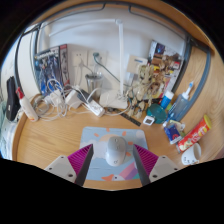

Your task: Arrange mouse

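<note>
A white computer mouse [115, 150] lies on a pale blue mouse mat [104, 146] with small coloured shapes, on a wooden desk [45, 135]. My gripper [113, 163] is open, its two magenta-padded fingers [79, 161] standing at either side of the mouse. There is a gap between each pad and the mouse, which rests on the mat on its own.
Tangled white cables and a power strip [85, 103] lie beyond the mat to the left. A cluttered rack of small items [157, 72] stands at the back right. Colourful tubes and packets [186, 132] lie right of the mat. A black object [14, 98] sits far left.
</note>
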Demonstrator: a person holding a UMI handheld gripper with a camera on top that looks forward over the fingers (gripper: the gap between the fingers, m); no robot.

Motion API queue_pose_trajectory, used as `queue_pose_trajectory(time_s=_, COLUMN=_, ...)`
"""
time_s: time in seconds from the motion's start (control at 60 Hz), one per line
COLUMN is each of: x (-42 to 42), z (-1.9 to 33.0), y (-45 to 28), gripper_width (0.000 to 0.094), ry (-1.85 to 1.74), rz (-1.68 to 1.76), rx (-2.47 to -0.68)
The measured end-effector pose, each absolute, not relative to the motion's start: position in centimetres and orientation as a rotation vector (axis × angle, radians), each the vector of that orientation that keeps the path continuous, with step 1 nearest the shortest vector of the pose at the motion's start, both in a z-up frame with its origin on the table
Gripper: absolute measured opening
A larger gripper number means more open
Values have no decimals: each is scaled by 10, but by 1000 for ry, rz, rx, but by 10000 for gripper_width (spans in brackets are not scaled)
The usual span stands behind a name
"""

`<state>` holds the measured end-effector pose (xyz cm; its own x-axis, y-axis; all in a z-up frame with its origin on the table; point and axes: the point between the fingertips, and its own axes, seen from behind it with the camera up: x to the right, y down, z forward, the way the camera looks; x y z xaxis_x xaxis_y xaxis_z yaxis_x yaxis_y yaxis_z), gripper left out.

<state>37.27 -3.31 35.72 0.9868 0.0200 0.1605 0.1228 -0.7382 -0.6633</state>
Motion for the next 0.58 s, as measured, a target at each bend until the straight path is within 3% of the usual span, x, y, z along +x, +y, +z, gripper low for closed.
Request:
queue_pose_trajectory(time_s=0.117, x=359, z=418, y=-57, gripper_width=788, ry=-79, rz=-177, rx=-2344)
queue_pose_trajectory(time_s=0.283, x=342, z=473, y=-84, gripper_width=789, ry=-42, rz=-157, rx=-2283)
queue_pose_trajectory(time_s=0.583, x=330, z=504, y=-117, gripper_width=785, ry=20, rz=-106, rx=-2230)
